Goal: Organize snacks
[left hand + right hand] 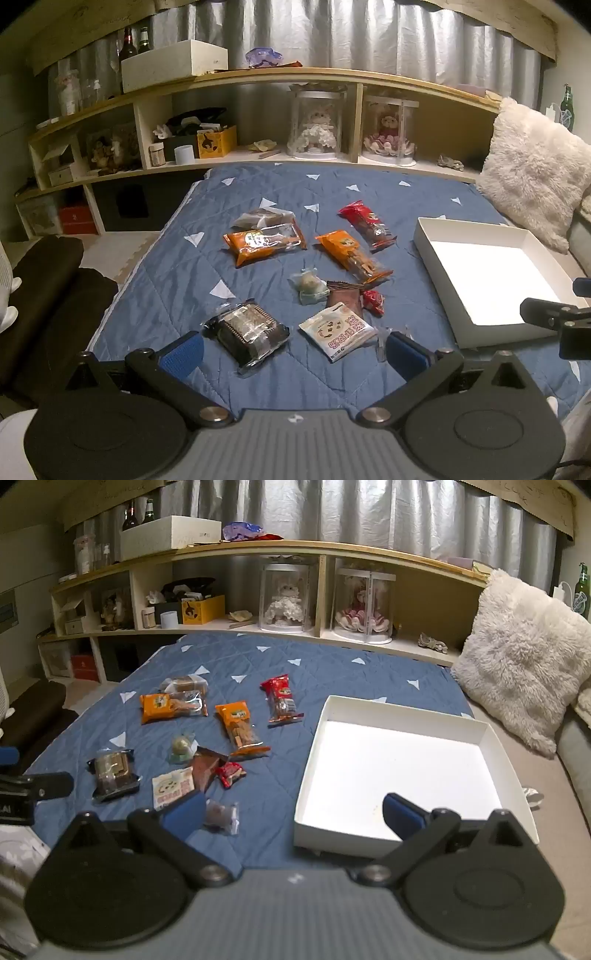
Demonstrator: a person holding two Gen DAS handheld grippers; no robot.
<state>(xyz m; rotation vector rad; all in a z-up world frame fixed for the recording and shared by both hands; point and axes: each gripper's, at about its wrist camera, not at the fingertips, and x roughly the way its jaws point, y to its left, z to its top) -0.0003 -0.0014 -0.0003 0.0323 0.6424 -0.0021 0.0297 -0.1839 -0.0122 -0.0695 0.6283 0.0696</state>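
Note:
Several snack packets lie on a blue quilt (166,280): two orange packs (264,242) (352,258), a red pack (367,223), a dark cake pack (245,330), a white pouch (338,332), a brown sachet (343,295) and a small red candy (373,301). An empty white box (484,273) (399,768) sits to the right. My left gripper (293,350) is open and empty above the near packets. My right gripper (293,816) is open and empty over the box's near left corner, next to a small clear packet (221,816).
A wooden shelf (295,74) with doll cases and boxes runs behind the bed. A fluffy white pillow (535,170) lies at the right. A dark chair (40,302) stands left of the bed.

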